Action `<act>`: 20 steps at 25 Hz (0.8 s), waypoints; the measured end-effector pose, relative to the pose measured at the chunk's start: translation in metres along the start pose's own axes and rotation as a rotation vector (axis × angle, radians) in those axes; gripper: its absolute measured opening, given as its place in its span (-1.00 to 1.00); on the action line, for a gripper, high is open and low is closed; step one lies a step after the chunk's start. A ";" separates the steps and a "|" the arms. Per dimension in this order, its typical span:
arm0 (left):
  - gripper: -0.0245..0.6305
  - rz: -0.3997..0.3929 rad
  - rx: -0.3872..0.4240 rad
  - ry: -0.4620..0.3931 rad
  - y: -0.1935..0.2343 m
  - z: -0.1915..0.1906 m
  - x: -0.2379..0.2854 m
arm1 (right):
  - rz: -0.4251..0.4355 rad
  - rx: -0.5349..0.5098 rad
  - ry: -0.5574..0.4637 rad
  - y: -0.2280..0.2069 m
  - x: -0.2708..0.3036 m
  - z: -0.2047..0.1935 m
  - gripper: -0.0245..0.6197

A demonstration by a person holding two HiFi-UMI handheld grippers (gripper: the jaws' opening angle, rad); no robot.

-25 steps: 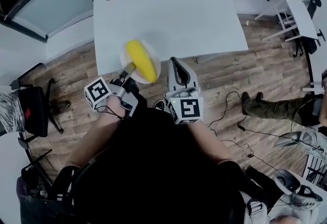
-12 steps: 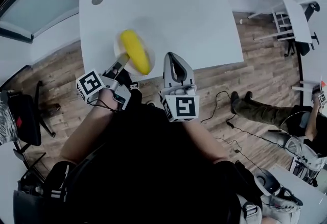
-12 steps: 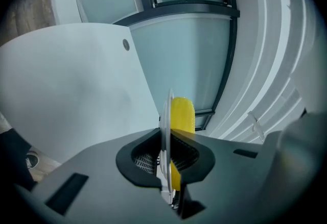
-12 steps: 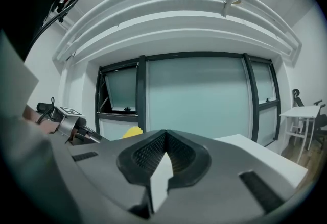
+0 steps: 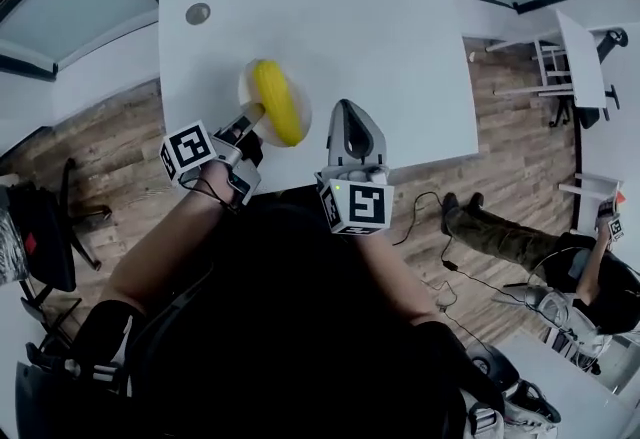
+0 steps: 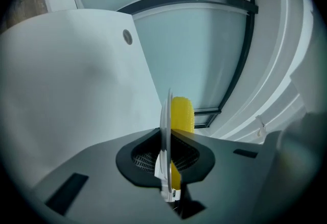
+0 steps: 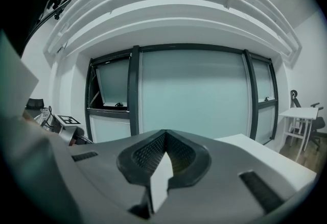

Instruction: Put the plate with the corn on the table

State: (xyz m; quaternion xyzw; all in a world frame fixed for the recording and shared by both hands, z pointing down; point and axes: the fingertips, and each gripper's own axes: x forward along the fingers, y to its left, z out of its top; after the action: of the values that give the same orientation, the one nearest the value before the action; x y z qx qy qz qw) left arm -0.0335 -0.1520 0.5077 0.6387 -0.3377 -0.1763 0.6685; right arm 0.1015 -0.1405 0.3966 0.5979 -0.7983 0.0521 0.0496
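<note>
In the head view a white plate [image 5: 303, 110] carries a yellow corn cob [image 5: 277, 102] over the near left part of the white table [image 5: 390, 37]. My left gripper [image 5: 252, 117] is shut on the plate's near left rim. The left gripper view shows the plate edge-on [image 6: 165, 121] between the left gripper's [image 6: 166, 167] pads, with the corn [image 6: 182, 113] on its right side and the table [image 6: 66, 80] to the left. My right gripper [image 5: 346, 109] is shut and empty just right of the plate, at the table's near edge. In its own view the right gripper [image 7: 164, 139] faces the windows.
A round grommet [image 5: 198, 14] sits in the table's far left corner. A person's legs [image 5: 490, 232] and cables lie on the wood floor at the right. A dark chair [image 5: 40, 227] stands left, and another white desk [image 5: 580, 37] far right.
The plate with the corn has moved from the table's near edge to a spot further over the table. Both grippers have come forward with it.
</note>
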 end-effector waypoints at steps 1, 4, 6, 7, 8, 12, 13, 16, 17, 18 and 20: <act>-0.83 0.010 -0.012 0.002 0.007 0.004 0.003 | 0.009 0.003 0.005 0.001 0.005 -0.002 -0.92; -0.83 0.021 -0.037 0.009 0.024 0.016 0.017 | 0.035 0.015 0.022 0.000 0.018 -0.009 -0.92; -0.83 0.004 -0.057 0.013 0.031 0.023 0.029 | 0.047 0.023 0.040 -0.004 0.029 -0.014 -0.92; -0.83 -0.004 -0.066 0.013 0.034 0.027 0.035 | 0.053 0.027 0.049 -0.005 0.033 -0.016 -0.92; -0.83 -0.008 -0.067 0.012 0.038 0.029 0.040 | 0.060 0.027 0.054 -0.006 0.037 -0.017 -0.92; -0.83 0.016 -0.018 0.016 0.060 0.038 0.060 | 0.093 0.029 0.073 -0.004 0.049 -0.026 -0.92; -0.83 0.022 -0.012 0.018 0.065 0.039 0.066 | 0.101 0.033 0.079 -0.003 0.052 -0.029 -0.92; -0.83 0.038 -0.033 0.030 0.080 0.041 0.079 | 0.129 0.027 0.093 -0.001 0.056 -0.031 -0.92; -0.83 0.054 -0.040 0.033 0.086 0.043 0.083 | 0.135 0.028 0.100 -0.002 0.059 -0.032 -0.92; -0.83 0.077 -0.041 0.036 0.091 0.045 0.087 | 0.138 0.032 0.110 -0.004 0.062 -0.033 -0.92; -0.82 0.115 -0.040 0.041 0.099 0.049 0.091 | 0.137 0.043 0.129 -0.008 0.068 -0.036 -0.92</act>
State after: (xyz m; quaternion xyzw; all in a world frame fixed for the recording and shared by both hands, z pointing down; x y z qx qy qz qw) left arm -0.0209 -0.2365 0.6227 0.6083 -0.3566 -0.1311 0.6969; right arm 0.0903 -0.2023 0.4423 0.5384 -0.8311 0.1107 0.0843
